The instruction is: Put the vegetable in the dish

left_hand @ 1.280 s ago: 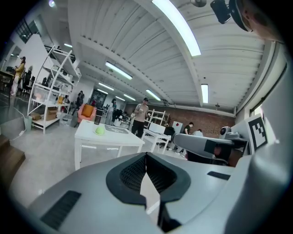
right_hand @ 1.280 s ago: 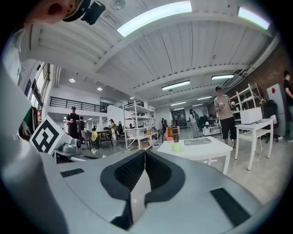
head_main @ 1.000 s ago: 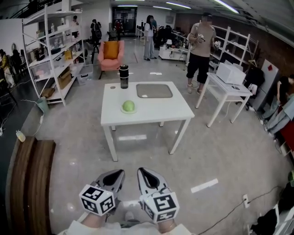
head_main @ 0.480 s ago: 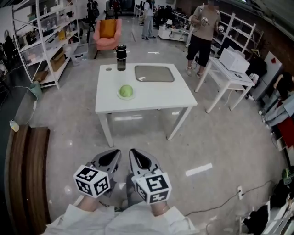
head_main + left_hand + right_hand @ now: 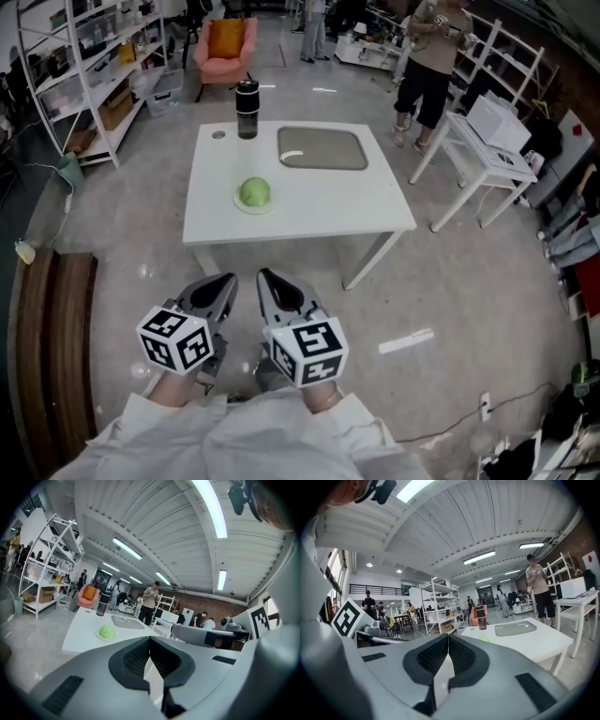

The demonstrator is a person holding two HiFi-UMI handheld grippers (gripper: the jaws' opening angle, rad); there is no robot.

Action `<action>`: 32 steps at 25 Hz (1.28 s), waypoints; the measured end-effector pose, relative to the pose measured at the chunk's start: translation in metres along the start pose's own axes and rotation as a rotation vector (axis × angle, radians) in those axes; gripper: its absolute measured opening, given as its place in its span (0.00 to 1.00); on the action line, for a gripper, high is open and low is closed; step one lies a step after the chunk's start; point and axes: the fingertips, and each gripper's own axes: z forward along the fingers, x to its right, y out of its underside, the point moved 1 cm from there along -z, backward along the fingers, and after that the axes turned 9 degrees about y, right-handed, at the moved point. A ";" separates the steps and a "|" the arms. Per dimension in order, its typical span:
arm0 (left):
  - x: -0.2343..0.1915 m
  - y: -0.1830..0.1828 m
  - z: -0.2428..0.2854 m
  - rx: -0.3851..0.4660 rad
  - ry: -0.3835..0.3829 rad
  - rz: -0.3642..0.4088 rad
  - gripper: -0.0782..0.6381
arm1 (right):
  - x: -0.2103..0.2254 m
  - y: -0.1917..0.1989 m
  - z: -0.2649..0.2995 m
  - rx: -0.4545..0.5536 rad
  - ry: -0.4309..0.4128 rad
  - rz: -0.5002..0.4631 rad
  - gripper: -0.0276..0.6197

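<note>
A round green vegetable (image 5: 254, 192) rests on a small pale plate on the white table (image 5: 309, 206). Behind it on the table lies a shallow grey dish (image 5: 322, 148), and a black bottle (image 5: 247, 96) stands at the far left. My left gripper (image 5: 214, 289) and right gripper (image 5: 277, 289) are side by side over the floor, short of the table's near edge, both shut and empty. The left gripper view shows the vegetable (image 5: 107, 631) and dish (image 5: 127, 622) beyond the shut left gripper (image 5: 150, 639). Past the shut right gripper (image 5: 448, 637), the right gripper view shows the dish (image 5: 514, 628) and bottle (image 5: 481, 617).
A person (image 5: 433, 56) stands past the table's far right corner. To the right is a second white table (image 5: 487, 141). White shelving (image 5: 84, 56) and a pink armchair (image 5: 223, 47) are at the back left. A wooden bench (image 5: 47, 328) runs along the left.
The table has come closer and sits lower in the head view. Both grippers have moved forward toward it together and stayed shut.
</note>
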 end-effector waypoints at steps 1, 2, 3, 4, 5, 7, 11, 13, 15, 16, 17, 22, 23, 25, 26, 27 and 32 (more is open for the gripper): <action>-0.008 -0.007 0.013 0.005 -0.008 -0.005 0.12 | 0.010 -0.005 0.013 -0.004 -0.007 -0.004 0.06; -0.016 -0.014 0.025 0.009 -0.016 -0.010 0.12 | 0.019 -0.009 0.025 -0.008 -0.014 -0.006 0.06; -0.023 -0.020 0.038 0.013 -0.023 -0.013 0.12 | 0.029 -0.013 0.037 -0.011 -0.021 -0.006 0.06; -0.030 -0.026 0.050 0.015 -0.029 -0.016 0.12 | 0.038 -0.016 0.049 -0.014 -0.029 -0.006 0.06; -0.037 -0.030 0.062 0.018 -0.035 -0.017 0.12 | 0.047 -0.019 0.061 -0.017 -0.038 -0.006 0.06; -0.051 -0.037 0.085 0.022 -0.044 -0.023 0.12 | 0.063 -0.022 0.083 -0.023 -0.057 -0.010 0.06; -0.074 -0.046 0.118 0.023 -0.059 -0.038 0.12 | 0.082 -0.022 0.117 -0.043 -0.091 -0.017 0.06; -0.084 -0.048 0.126 0.025 -0.069 -0.050 0.12 | 0.087 -0.019 0.128 -0.059 -0.101 -0.013 0.06; -0.092 -0.048 0.133 0.023 -0.078 -0.068 0.12 | 0.091 -0.015 0.135 -0.075 -0.103 -0.005 0.06; -0.096 -0.046 0.136 0.018 -0.081 -0.075 0.12 | 0.094 -0.013 0.138 -0.081 -0.101 -0.001 0.06; -0.099 -0.045 0.139 0.013 -0.083 -0.082 0.12 | 0.097 -0.010 0.140 -0.087 -0.098 0.005 0.06; -0.115 -0.039 0.151 -0.014 -0.086 -0.110 0.12 | 0.114 0.001 0.156 -0.123 -0.072 0.041 0.06; -0.118 -0.038 0.153 -0.019 -0.086 -0.115 0.12 | 0.116 0.004 0.160 -0.130 -0.069 0.047 0.06; -0.124 -0.035 0.157 -0.032 -0.085 -0.125 0.12 | 0.119 0.009 0.168 -0.147 -0.061 0.059 0.06; -0.128 -0.034 0.158 -0.039 -0.083 -0.129 0.12 | 0.120 0.012 0.172 -0.155 -0.057 0.065 0.06; -0.134 -0.034 0.161 -0.045 -0.081 -0.134 0.12 | 0.121 0.013 0.178 -0.162 -0.054 0.071 0.06; -0.163 -0.041 0.174 -0.086 -0.060 -0.143 0.12 | 0.124 0.010 0.212 -0.183 -0.036 0.074 0.06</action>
